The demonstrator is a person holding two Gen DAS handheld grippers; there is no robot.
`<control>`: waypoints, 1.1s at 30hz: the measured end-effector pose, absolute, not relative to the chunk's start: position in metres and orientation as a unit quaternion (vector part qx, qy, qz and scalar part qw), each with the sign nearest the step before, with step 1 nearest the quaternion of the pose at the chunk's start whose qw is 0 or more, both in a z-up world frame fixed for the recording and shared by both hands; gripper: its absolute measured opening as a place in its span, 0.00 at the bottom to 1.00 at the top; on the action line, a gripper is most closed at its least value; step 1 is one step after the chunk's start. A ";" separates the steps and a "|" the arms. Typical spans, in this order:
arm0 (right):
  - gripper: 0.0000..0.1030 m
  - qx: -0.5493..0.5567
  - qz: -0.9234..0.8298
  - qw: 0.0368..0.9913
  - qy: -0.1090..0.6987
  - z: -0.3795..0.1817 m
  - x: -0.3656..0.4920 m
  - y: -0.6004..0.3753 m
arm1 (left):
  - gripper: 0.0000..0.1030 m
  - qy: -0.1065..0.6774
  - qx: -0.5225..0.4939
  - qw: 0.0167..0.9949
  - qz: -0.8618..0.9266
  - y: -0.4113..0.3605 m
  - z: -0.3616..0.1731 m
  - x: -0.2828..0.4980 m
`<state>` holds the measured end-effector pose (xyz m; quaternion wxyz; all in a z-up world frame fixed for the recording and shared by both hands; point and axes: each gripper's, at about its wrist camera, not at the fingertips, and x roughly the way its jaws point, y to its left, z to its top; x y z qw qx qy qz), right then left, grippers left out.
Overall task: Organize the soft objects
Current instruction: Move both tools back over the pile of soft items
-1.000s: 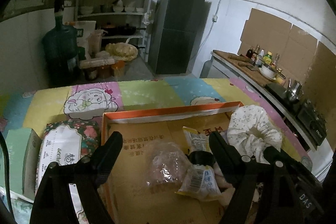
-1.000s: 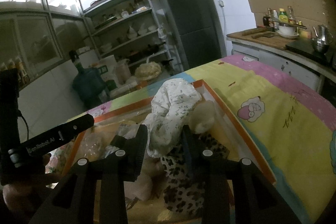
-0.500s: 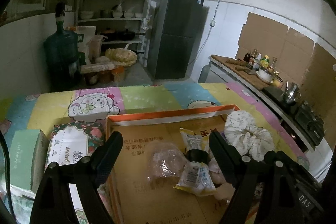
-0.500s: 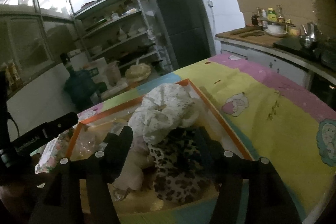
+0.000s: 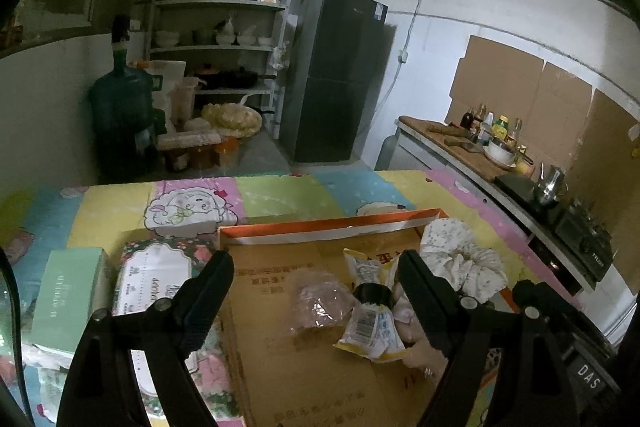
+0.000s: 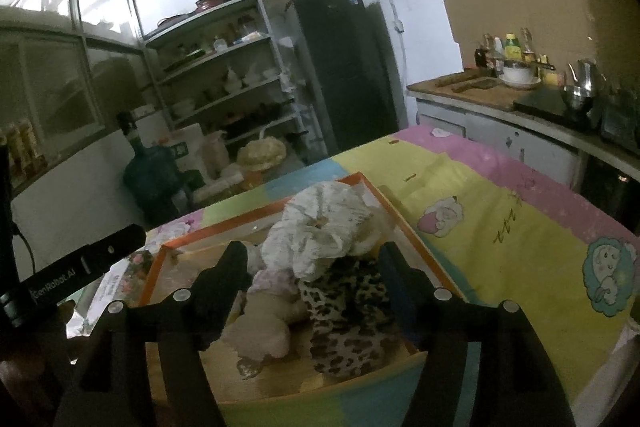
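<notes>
Soft pile (image 6: 320, 259) against box's right rim (image 6: 404, 223).

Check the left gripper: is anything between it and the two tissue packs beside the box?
Nothing visible. The left gripper hangs open over the cardboard box; the floral tissue pack and green tissue pack lie outside the box's left wall, uncovered.
</notes>
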<state>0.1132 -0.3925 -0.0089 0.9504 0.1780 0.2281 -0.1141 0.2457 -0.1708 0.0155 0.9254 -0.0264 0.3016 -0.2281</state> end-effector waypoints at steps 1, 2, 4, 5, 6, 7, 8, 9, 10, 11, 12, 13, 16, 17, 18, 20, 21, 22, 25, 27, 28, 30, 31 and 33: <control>0.68 0.177 -0.113 0.951 0.228 -0.008 0.112 -0.390 | 0.82 0.300 -0.026 0.926 -0.228 -0.169 0.017 0.244; 0.68 0.175 -0.112 0.951 0.227 -0.006 0.112 -0.387 | 0.82 0.298 -0.026 0.926 -0.228 -0.168 0.018 0.243; 0.68 0.172 -0.110 0.952 0.226 -0.003 0.112 -0.383 | 0.82 0.295 -0.028 0.927 -0.228 -0.165 0.021 0.240; 0.68 0.170 -0.109 0.953 0.225 -0.001 0.111 -0.380 | 0.82 0.294 -0.029 0.928 -0.228 -0.163 0.021 0.239; 0.68 0.169 -0.108 0.954 0.225 0.001 0.111 -0.378 | 0.82 0.292 -0.029 0.928 -0.228 -0.162 0.022 0.239; 0.68 0.167 -0.107 0.954 0.224 0.002 0.111 -0.376 | 0.82 0.291 -0.029 0.929 -0.228 -0.160 0.023 0.237; 0.68 0.165 -0.106 0.955 0.223 0.004 0.111 -0.374 | 0.82 0.290 -0.029 0.929 -0.228 -0.159 0.024 0.236; 0.68 0.164 -0.105 0.955 0.222 0.005 0.110 -0.372 | 0.82 0.289 -0.030 0.929 -0.228 -0.157 0.025 0.235; 0.68 0.162 -0.104 0.956 0.222 0.006 0.110 -0.369 | 0.82 0.288 -0.030 0.930 -0.227 -0.155 0.025 0.233; 0.68 0.160 -0.102 0.957 0.221 0.008 0.110 -0.367 | 0.82 0.287 -0.029 0.930 -0.226 -0.154 0.026 0.233; 0.68 0.158 -0.100 0.957 0.220 0.009 0.110 -0.364 | 0.82 0.286 -0.029 0.931 -0.225 -0.152 0.026 0.231; 0.68 0.157 -0.098 0.958 0.220 0.010 0.110 -0.363 | 0.82 0.284 -0.028 0.932 -0.224 -0.151 0.027 0.230; 0.68 0.151 -0.091 0.960 0.218 0.014 0.110 -0.355 | 0.82 0.280 -0.026 0.934 -0.219 -0.144 0.029 0.227; 0.68 0.149 -0.089 0.961 0.217 0.015 0.110 -0.352 | 0.82 0.279 -0.026 0.935 -0.217 -0.142 0.029 0.226; 0.68 0.147 -0.087 0.961 0.217 0.016 0.111 -0.349 | 0.82 0.278 -0.024 0.936 -0.213 -0.140 0.030 0.225; 0.68 0.144 -0.083 0.962 0.216 0.017 0.112 -0.345 | 0.82 0.275 -0.021 0.939 -0.207 -0.136 0.030 0.223; 0.68 0.143 -0.083 0.962 0.217 0.017 0.112 -0.343 | 0.82 0.274 -0.020 0.939 -0.205 -0.134 0.030 0.222; 0.68 0.142 -0.082 0.962 0.218 0.018 0.113 -0.341 | 0.82 0.273 -0.020 0.940 -0.202 -0.131 0.031 0.221; 0.68 0.141 -0.077 0.962 0.220 0.019 0.116 -0.334 | 0.82 0.271 -0.019 0.942 -0.195 -0.123 0.031 0.218; 0.68 0.139 -0.072 0.962 0.222 0.019 0.118 -0.329 | 0.82 0.271 -0.020 0.943 -0.191 -0.119 0.030 0.216; 0.68 0.137 -0.068 0.963 0.223 0.019 0.120 -0.326 | 0.82 0.271 -0.021 0.944 -0.188 -0.115 0.030 0.215; 0.68 0.133 -0.062 0.963 0.224 0.018 0.122 -0.319 | 0.82 0.272 -0.023 0.944 -0.184 -0.109 0.029 0.215; 0.68 0.130 -0.057 0.964 0.225 0.019 0.123 -0.314 | 0.82 0.272 -0.024 0.945 -0.182 -0.106 0.029 0.214; 0.68 0.126 -0.050 0.965 0.225 0.019 0.123 -0.308 | 0.82 0.272 -0.027 0.946 -0.177 -0.099 0.029 0.213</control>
